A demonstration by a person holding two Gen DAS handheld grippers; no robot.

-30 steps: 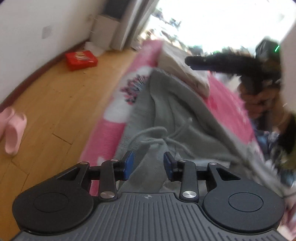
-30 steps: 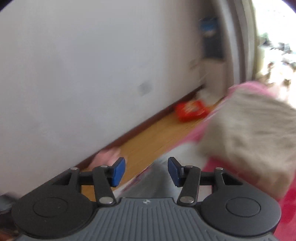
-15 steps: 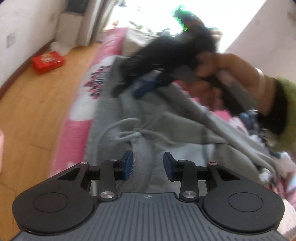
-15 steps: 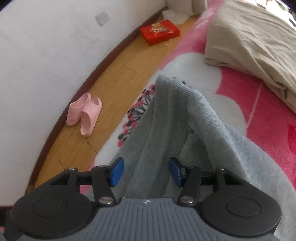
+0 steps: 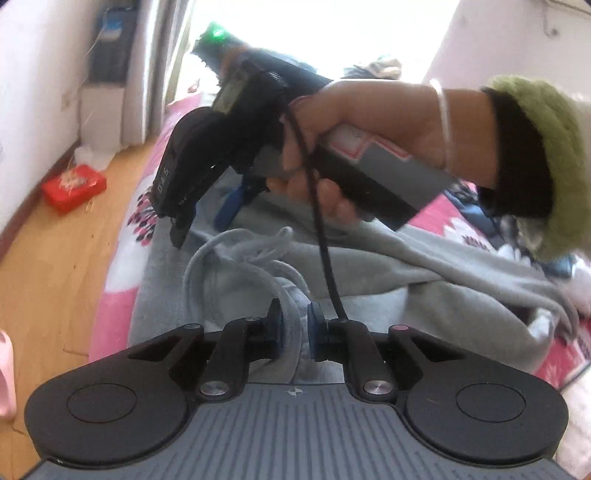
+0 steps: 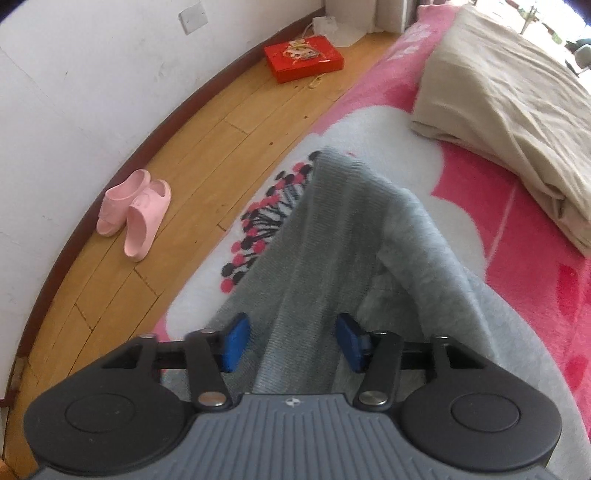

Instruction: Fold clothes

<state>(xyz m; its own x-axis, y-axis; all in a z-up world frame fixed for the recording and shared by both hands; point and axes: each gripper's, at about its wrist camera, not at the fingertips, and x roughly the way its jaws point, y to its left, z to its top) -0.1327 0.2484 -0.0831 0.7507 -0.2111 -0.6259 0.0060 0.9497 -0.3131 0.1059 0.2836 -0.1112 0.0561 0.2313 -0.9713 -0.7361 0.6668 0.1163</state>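
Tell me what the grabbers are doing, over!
Left gripper shut on grey knit garment. Right gripper open over it. Garment on pink-and-white floral blanket. Folded beige cloth lies apart.

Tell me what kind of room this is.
Most likely a home bedroom: a pink blanket is spread on what looks like a bed, with grey sweatpants lying on it, and pink slippers sit on the wooden floor by the wall.

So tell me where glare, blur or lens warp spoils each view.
Left wrist view: the window is blown out to white, and the hand holding the right tongs is slightly smeared. Right wrist view: evenly lit and sharp on the grey garment, but the fisheye bends the baseboard into a curve.
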